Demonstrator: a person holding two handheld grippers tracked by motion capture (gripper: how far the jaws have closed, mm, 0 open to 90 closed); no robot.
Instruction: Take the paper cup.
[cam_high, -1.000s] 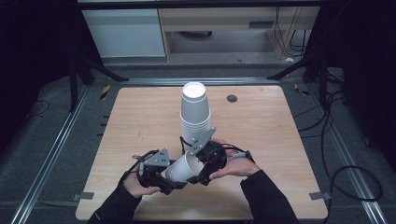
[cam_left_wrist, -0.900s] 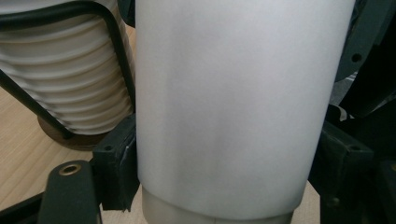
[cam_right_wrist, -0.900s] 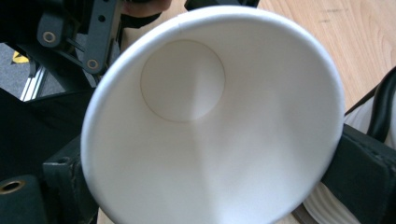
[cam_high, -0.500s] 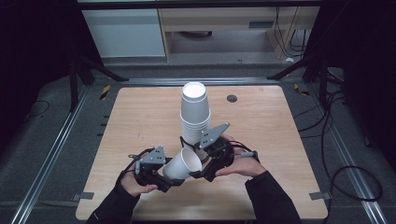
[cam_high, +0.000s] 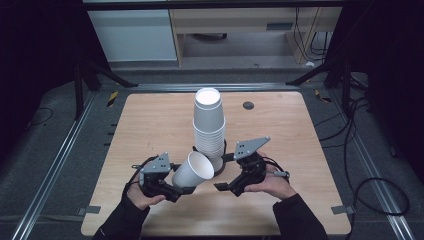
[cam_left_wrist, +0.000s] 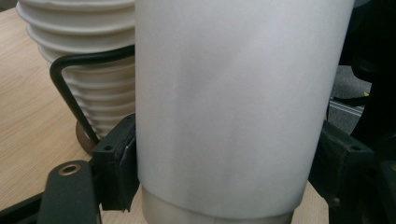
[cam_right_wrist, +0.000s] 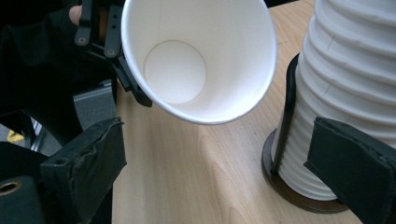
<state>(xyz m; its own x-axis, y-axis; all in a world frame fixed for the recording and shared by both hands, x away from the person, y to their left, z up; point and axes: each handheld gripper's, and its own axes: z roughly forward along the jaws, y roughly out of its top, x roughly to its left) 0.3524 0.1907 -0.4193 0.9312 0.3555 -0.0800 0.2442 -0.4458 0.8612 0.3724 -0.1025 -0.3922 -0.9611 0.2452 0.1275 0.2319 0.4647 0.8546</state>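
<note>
I'm holding the cup (cam_high: 192, 170) squeezed in the left gripper (cam_high: 176, 189) at lower centre, right gripper (cam_high: 223, 186) open beside the stack (cam_high: 209, 127); overclamping risks crushing it.

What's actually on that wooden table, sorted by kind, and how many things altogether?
Loose paper cup, held tilted in the left gripper: 1
Stack of upside-down paper cups, cups too tightly nested to count: 1
Dark holder under the stack: 1
Small dark disc set in the far tabletop: 1
Hand-held grippers, left and right gripper: 2
Total: 6
</note>
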